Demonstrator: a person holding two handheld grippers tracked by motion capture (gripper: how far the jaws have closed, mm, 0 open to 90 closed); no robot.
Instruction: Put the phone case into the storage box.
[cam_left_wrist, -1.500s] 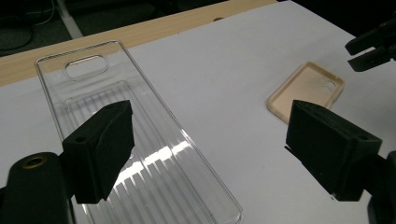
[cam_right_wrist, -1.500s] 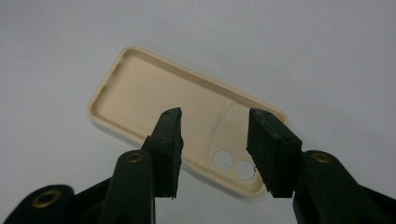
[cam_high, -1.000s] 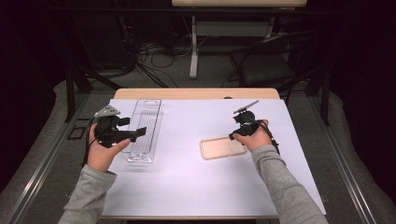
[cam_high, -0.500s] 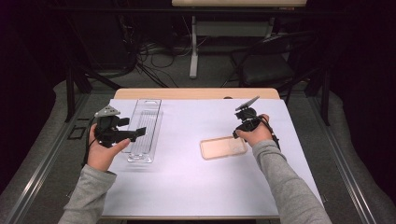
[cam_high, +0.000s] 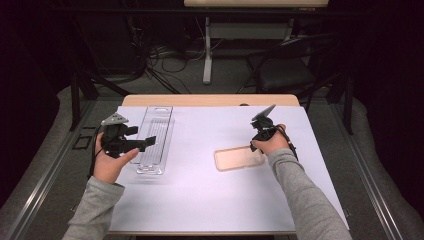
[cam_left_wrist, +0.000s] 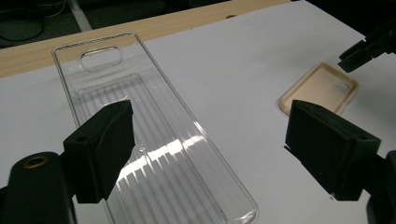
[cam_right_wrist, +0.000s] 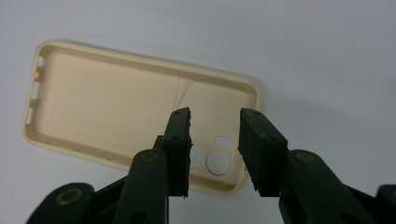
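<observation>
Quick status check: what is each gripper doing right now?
Left gripper: open wide above the clear tray, holding nothing.
Right gripper: jaws just been closing, a gap left, over the tan phone case, nothing gripped.

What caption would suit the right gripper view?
Right gripper, jaws narrowed with nothing gripped, poised above the camera-hole end of a tan phone case on the white table.
</observation>
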